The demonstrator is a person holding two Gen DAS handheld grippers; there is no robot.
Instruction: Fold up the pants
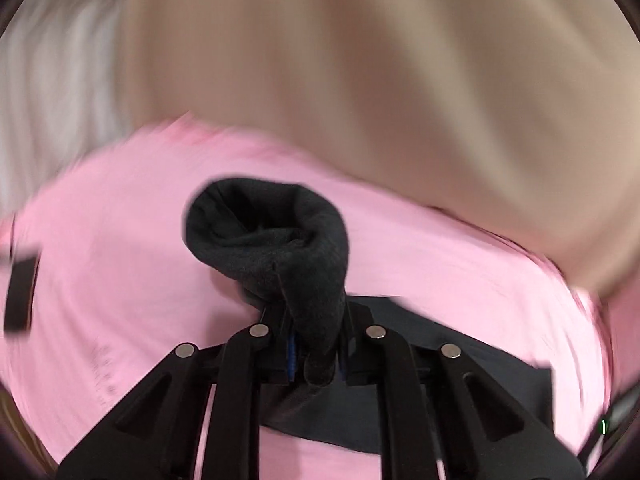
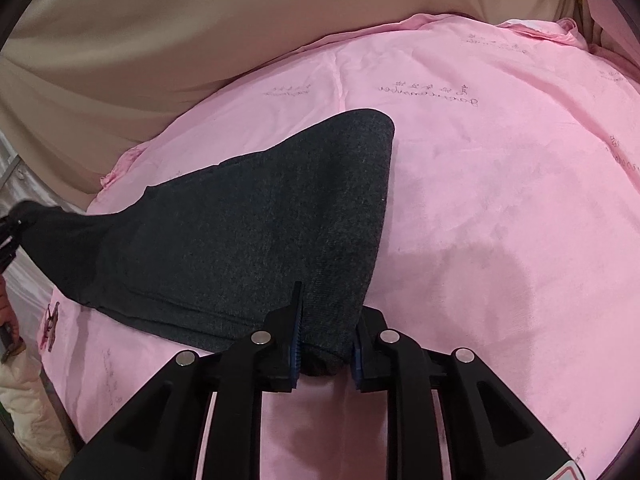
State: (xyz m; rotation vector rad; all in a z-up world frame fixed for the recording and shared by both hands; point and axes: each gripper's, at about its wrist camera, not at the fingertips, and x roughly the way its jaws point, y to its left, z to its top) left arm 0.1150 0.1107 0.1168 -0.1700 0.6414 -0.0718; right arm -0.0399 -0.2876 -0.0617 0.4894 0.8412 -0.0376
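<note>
Both claws pinch the pants — left claw, right claw.

You look down on a pink bed sheet with faint printed script, creased at its far edge. Beyond it hangs a beige draped curtain. At your left, a white quilted fabric bundle lies low.

From the left wrist everything beyond the left tongs smears with motion: the pink sheet, the beige cloth behind it, and a dark block at the left rim, perhaps the other tool. The pants run off the right view's left edge, their far end hidden.
</note>
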